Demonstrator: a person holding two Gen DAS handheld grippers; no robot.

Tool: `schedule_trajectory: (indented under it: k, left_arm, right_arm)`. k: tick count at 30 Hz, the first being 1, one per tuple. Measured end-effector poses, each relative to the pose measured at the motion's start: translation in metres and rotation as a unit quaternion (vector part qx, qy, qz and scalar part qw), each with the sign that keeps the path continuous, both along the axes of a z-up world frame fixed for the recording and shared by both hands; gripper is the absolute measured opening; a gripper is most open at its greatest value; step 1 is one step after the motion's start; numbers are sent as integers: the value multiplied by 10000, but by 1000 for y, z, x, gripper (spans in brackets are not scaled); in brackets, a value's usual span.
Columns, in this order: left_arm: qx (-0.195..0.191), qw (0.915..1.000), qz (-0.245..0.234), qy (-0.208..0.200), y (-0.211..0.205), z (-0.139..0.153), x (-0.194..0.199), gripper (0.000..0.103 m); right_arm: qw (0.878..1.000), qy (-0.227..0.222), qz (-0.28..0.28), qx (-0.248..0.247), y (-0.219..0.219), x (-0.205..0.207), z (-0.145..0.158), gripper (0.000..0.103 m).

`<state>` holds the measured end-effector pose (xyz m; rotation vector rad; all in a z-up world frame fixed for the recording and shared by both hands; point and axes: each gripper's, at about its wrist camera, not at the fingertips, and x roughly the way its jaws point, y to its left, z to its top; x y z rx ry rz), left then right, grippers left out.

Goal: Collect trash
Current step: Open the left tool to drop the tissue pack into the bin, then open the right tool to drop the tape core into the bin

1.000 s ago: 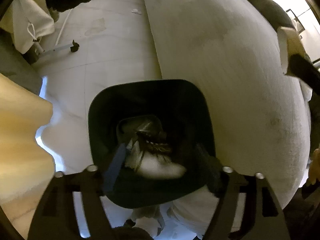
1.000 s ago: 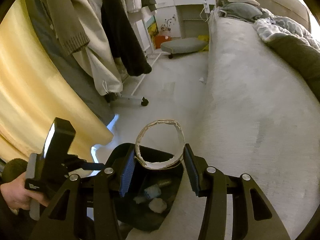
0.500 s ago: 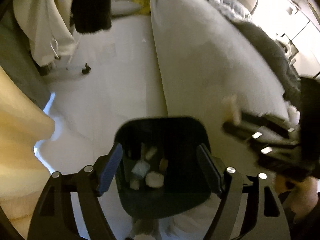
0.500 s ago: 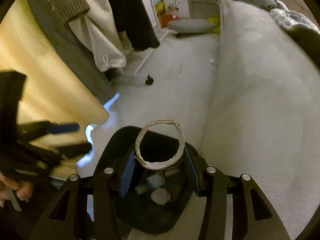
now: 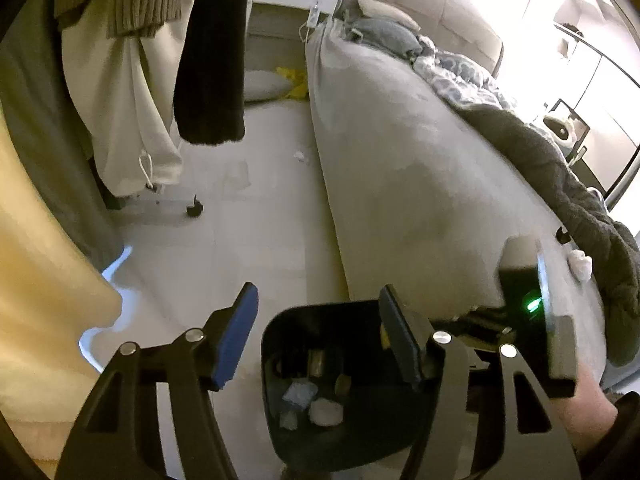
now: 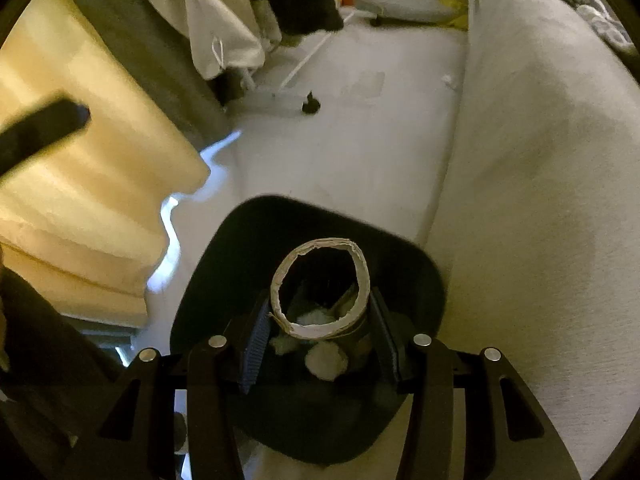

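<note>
A black trash bin (image 5: 360,436) stands on the floor beside the bed, with white tissue wads (image 5: 326,413) and other scraps inside. My left gripper (image 5: 320,340) is open and empty, raised above the bin's left rim. My right gripper (image 6: 320,332) is shut on a cardboard tube (image 6: 320,288) and holds it directly over the bin's (image 6: 224,248) mouth, with tissue wads (image 6: 326,360) visible below it. The right gripper's body shows at the right in the left wrist view (image 5: 532,304). A crumpled white tissue (image 5: 580,266) lies on the bed and a small white scrap (image 5: 299,156) lies on the floor.
A grey bed (image 5: 420,184) with a dark blanket (image 5: 560,184) fills the right side. Hanging clothes (image 5: 132,92) and a rack wheel (image 5: 195,210) are at the left, with a yellow curtain (image 5: 36,280). A round cushion (image 6: 404,6) lies at the far end of the floor.
My left gripper has lifted out of the bin, opened and tilted up toward the room. My right gripper has moved the cardboard tube over the bin and lower toward its mouth.
</note>
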<state>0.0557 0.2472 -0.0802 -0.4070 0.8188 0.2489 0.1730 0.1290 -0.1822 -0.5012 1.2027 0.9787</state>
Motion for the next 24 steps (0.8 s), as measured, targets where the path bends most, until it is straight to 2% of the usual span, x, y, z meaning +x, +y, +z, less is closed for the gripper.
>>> schedule_trajectory:
  k: [7,11,13,15,17,24]
  left_arm:
    - [447,9984,-39,-339,-7,16,-6,57]
    - [524,9970,-90,-570,-10,25,-9,56]
    - [550,9962,-114,-673,-11,28,-10,56]
    - [556,9957,-104,-731,-11,30,-10,56]
    - [545,9951,-85,-817,-11,33,-12,56]
    - [580,9925,-38,-1077,-14,46,-15,56]
  right_arm:
    - [9999,35,48,-148,2,-1,-5,49]
    - [9998,35,79,-172,2,-1,-5,50]
    - [9997,36,90,-203,2,-1,-6,54]
    - [9996,65,116,-258,3,-3,-9,69]
    - [9994,27,133,-309,3,-4,-11,74]
    - [10000,-19,64,-68,0,-4,2,79]
